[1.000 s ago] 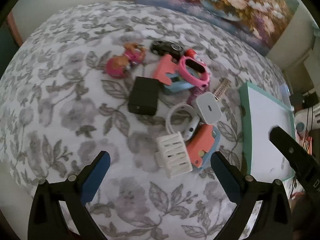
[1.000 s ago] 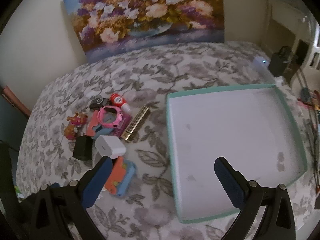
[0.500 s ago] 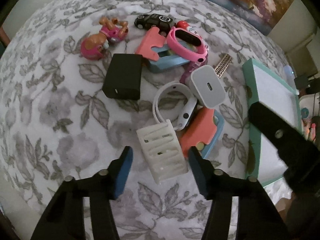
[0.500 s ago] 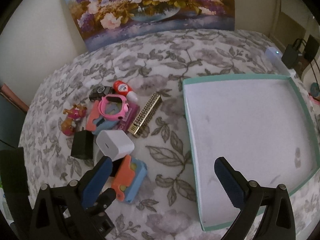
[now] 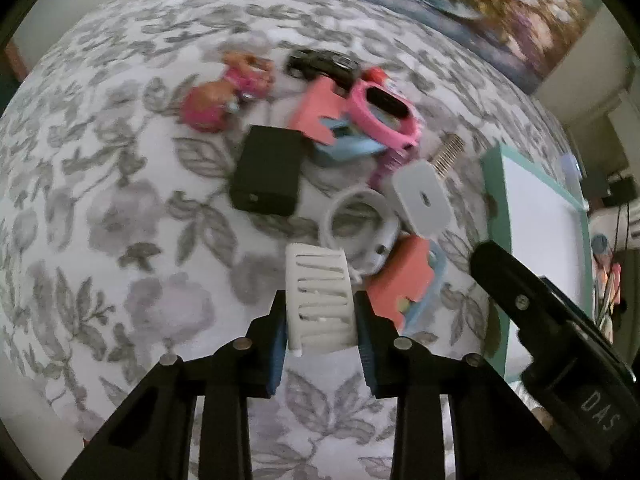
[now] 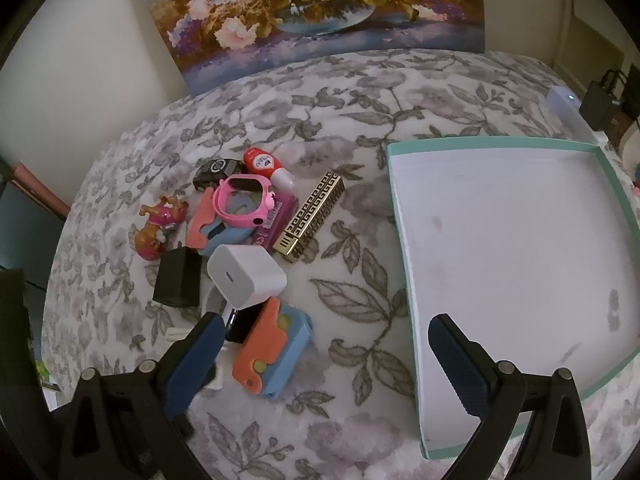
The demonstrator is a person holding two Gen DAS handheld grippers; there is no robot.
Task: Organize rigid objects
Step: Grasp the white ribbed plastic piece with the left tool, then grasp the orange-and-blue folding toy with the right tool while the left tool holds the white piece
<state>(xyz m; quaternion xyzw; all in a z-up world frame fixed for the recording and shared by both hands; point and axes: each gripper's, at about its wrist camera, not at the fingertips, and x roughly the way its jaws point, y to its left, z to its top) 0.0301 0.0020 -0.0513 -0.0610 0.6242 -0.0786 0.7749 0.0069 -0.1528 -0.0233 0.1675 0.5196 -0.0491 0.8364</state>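
Through the left wrist camera, the left tongs point(image 5: 320, 320) were closed on a white slatted plastic clip point(image 5: 320, 300), one blue pad against each side, gripped at its near end, probably so it could be carried clear of the pile. Just beyond it lay a white ring-shaped strap point(image 5: 360, 220) and a black rectangular charger block point(image 5: 268, 170) on the floral bedspread point(image 5: 120, 240). Through the right wrist camera, the right tongs point(image 6: 324, 356) hung wide apart and empty, near the teal-rimmed white tray point(image 6: 400, 216), likely the destination, with nothing in it.
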